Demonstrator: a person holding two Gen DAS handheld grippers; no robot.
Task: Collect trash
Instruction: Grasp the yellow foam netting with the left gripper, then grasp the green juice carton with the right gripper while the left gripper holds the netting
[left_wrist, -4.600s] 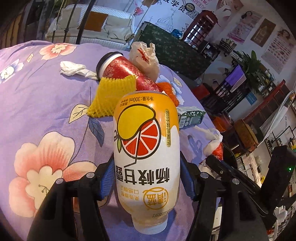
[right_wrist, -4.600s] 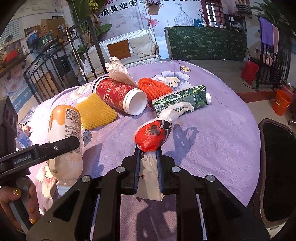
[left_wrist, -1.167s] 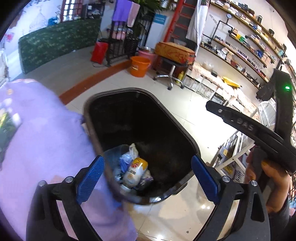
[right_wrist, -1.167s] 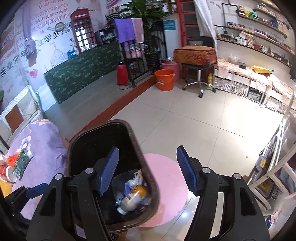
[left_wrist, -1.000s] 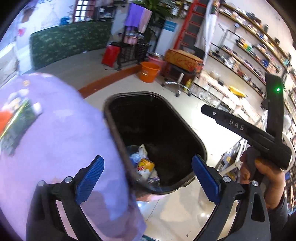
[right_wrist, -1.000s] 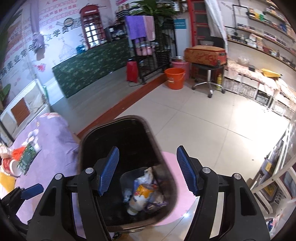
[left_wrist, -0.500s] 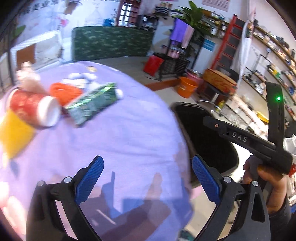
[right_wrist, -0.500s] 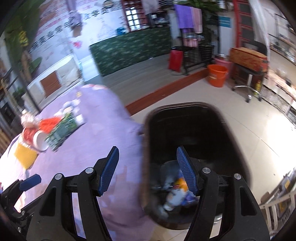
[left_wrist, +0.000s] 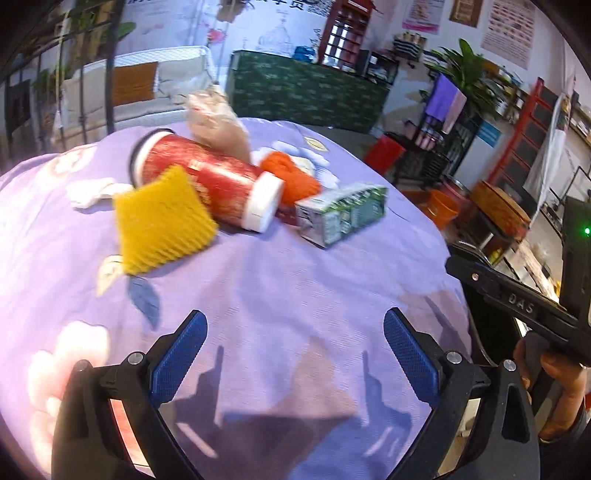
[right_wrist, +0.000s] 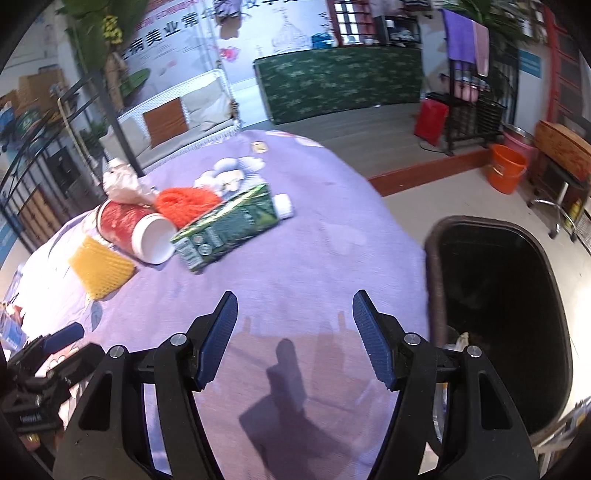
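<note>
Trash left on tabletop (left_wrist: 295, 288): cup (left_wrist: 207, 184), carton (left_wrist: 341, 214), nets, wrappers. Bin (right_wrist: 498, 314) holds some. Both my hand-held grippers, left (left_wrist: 291, 354) and right (right_wrist: 291, 334), gape empty.

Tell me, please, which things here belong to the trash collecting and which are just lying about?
For the job:
red paper cup
green carton
yellow foam net
orange foam net
crumpled plastic bag
white tissue
black bin

Just about:
orange bucket
white bench
red bag
</note>
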